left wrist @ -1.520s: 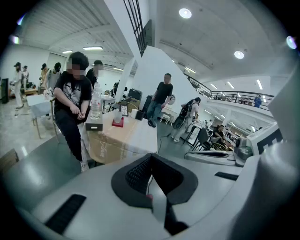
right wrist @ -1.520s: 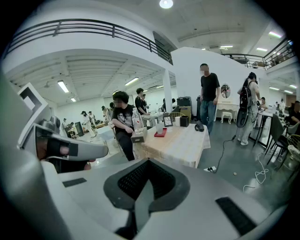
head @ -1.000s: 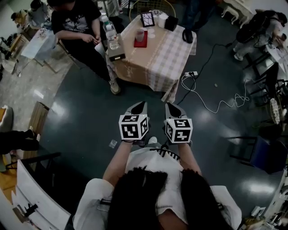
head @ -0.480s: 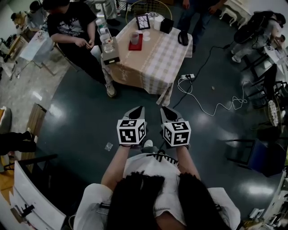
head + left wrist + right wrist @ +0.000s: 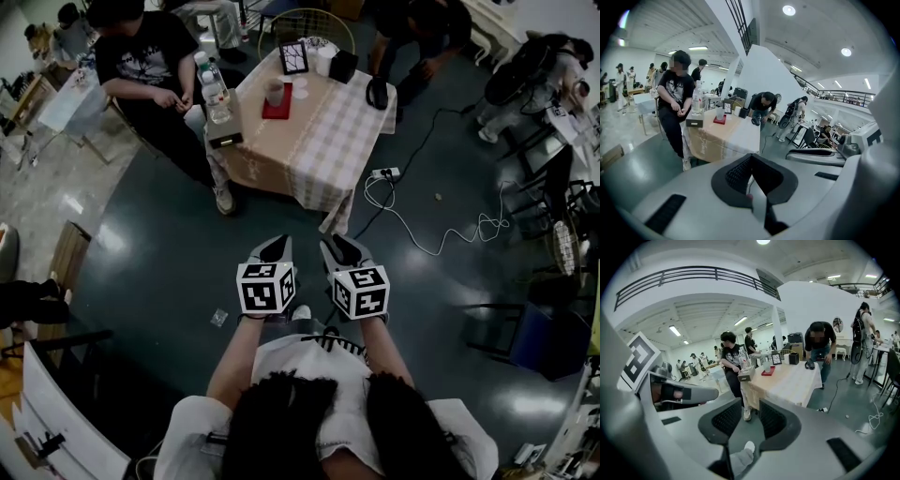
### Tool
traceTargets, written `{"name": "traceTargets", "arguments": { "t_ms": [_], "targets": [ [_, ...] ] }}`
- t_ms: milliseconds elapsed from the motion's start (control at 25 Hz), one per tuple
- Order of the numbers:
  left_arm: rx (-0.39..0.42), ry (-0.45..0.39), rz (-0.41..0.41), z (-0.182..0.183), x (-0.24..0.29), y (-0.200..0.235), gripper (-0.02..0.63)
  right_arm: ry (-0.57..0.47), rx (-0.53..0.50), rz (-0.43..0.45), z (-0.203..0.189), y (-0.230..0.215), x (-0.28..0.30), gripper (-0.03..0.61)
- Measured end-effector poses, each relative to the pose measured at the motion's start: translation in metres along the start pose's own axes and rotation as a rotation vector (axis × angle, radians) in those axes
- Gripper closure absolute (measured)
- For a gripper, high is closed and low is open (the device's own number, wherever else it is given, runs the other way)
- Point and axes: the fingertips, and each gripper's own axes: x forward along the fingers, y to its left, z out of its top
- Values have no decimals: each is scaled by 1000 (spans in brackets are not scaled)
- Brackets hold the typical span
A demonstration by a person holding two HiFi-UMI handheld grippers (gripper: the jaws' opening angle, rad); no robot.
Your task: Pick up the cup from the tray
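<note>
1. Left gripper point(image 5: 751, 159) is up, its jaws pressed together with nothing between them.
2. Right gripper point(image 5: 748, 411): jaws opening, a clear gap, nothing in it.
3. The cup point(image 5: 275, 91) stands on the red tray point(image 5: 278, 112) on the desk point(image 5: 314, 131), well apart from both grippers.

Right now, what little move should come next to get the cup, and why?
Probably walk closer to the table. The cup stands on the red tray, far beyond the left gripper and the right gripper. The right gripper's jaws are opening with nothing between them, and the left gripper's jaws are shut.
</note>
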Motion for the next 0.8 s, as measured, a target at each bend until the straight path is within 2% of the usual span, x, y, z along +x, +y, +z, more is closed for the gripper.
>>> {"name": "traceTargets", "arguments": {
  "t_ms": [240,800],
  "targets": [
    [4,4,-3,19,23,16,607,-6,-6,4,18,-8,27,443],
    [18,22,-2,97,102,65,607,-9,10,-16,84,-45,115,382]
  ]
}}
